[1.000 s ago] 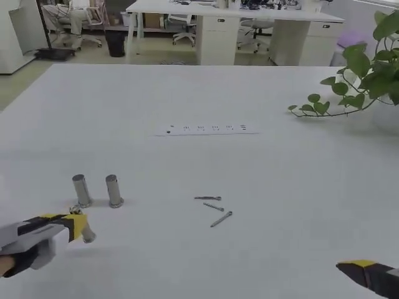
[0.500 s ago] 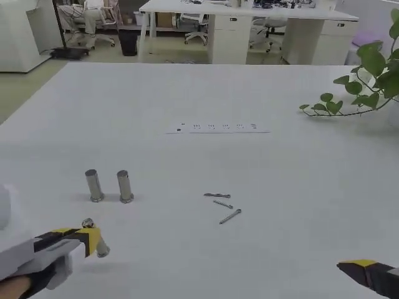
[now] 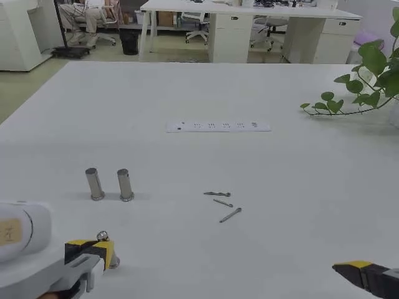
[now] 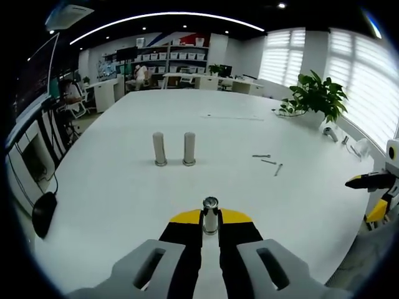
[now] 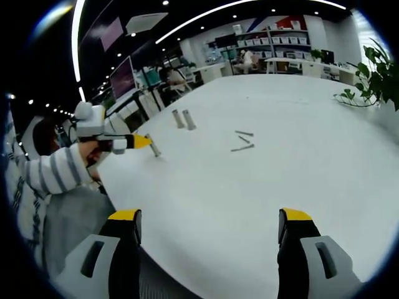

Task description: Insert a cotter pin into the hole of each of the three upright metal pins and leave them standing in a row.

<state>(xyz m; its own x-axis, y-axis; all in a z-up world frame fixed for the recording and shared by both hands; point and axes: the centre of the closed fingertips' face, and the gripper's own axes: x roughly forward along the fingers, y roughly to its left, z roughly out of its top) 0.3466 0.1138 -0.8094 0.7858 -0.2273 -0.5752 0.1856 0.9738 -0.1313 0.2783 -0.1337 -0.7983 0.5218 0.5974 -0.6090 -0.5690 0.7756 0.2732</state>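
Down at the near left corner of the white table (image 3: 280, 162), the left gripper (image 4: 211, 222) has its yellow-tipped jaws clenched on the held metal pin (image 4: 210, 210). The pin's round head pokes up between the tips, and its flanged foot is down at the tabletop. Whether the foot actually touches the table, I cannot tell.

Just beyond it, farther from the person, the first upright pin (image 3: 94, 184) and the second upright pin (image 3: 125, 185) stand side by side. They are close together but not touching, both straight up on their flanges.

Over to the right of those, near the middle of the table, the three cotter pins (image 3: 222, 203) lie loose in a small cluster. They are well apart from the standing pins.

The right gripper (image 5: 209, 215) hangs at the near right edge, jaws released and spread wide with nothing between them. It is well away from the cotter pins.

Farther back a white power strip (image 3: 218, 126) lies flat across the table. A leafy green plant (image 3: 368, 75) trails in from the far right.
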